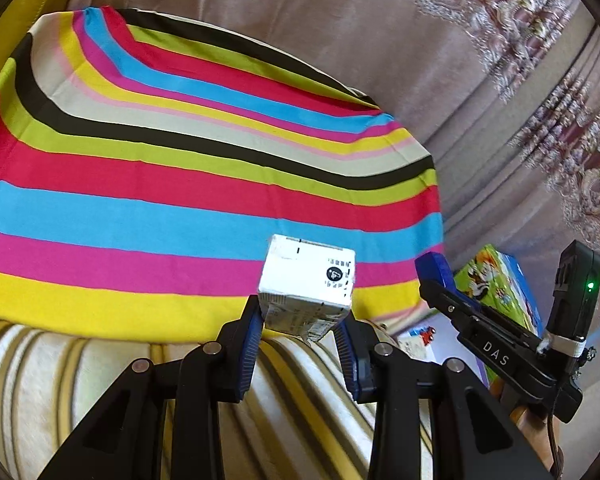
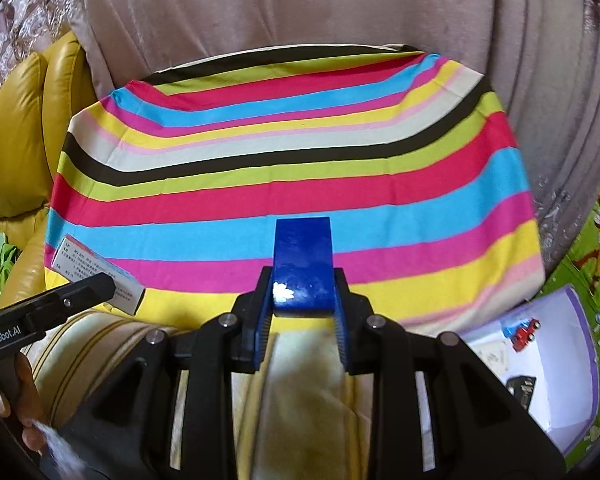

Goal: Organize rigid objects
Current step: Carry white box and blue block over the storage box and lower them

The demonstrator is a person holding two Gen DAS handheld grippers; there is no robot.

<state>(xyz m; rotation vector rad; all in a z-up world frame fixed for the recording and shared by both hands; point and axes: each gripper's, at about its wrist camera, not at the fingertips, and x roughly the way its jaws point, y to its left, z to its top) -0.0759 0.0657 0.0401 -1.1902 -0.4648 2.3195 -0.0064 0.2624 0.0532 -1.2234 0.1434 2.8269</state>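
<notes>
My left gripper is shut on a small white box with printed text, held above the near edge of a rainbow-striped cloth. The same box shows at the left in the right wrist view, with the left gripper's finger across it. My right gripper is shut on a dark blue block, held over the yellow stripe at the cloth's near edge. The blue block also shows at the right in the left wrist view.
A cream striped cushion lies under both grippers. A yellow leather seat is at the left. Right of the cloth lie a green cartoon-printed box and a white sheet with a red toy car. Mauve upholstery rises behind.
</notes>
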